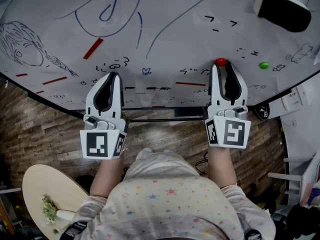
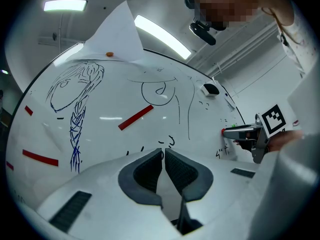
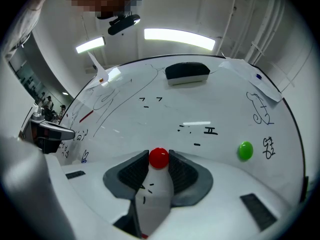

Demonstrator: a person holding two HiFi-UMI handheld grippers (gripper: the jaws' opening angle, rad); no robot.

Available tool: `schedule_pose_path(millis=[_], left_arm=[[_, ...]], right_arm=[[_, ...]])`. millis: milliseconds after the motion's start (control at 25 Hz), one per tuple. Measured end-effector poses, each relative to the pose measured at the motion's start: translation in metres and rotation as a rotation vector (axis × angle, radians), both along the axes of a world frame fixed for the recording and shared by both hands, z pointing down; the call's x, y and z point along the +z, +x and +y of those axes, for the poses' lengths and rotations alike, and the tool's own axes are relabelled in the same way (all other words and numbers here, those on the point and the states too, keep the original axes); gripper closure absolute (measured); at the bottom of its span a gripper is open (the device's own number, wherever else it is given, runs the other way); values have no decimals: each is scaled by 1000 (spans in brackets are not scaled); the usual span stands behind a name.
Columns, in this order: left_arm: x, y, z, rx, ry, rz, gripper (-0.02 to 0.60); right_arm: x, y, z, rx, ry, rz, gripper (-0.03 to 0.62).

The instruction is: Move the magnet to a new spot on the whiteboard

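Observation:
A round red magnet (image 1: 220,62) sits on the whiteboard (image 1: 165,39) near its lower edge. My right gripper (image 1: 220,66) points at the board with the red magnet (image 3: 159,157) pinched between its two pad tips; the pads touch it on both sides. My left gripper (image 1: 114,75) is held beside it to the left, its tips close to the board, jaws shut with nothing between them (image 2: 163,151). In the left gripper view the right gripper (image 2: 248,133) shows at the far right with the magnet at its tip.
A green magnet (image 1: 264,65) sticks to the board right of the red one, and a black eraser (image 1: 280,6) sits further up. Red strip magnets (image 1: 93,48) and pen drawings cover the left part. A round wooden table (image 1: 30,184) stands at the lower left.

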State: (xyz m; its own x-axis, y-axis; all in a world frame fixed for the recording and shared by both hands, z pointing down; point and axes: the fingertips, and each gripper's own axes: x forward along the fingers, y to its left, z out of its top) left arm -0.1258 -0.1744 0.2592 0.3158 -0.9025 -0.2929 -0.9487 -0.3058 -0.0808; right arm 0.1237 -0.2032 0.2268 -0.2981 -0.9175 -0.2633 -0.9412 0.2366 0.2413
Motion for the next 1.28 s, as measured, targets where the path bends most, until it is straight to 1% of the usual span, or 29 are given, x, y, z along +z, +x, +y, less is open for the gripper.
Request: schedule_pose_path(millis=[560,1280], left_arm=[[-1,-3,4,-2,1,-2,552],[-5,1,11,24,4,-12,552]], right_arm=[[0,0,0,7,-5,2,471],[-5,-1,13,12,9,8,467]])
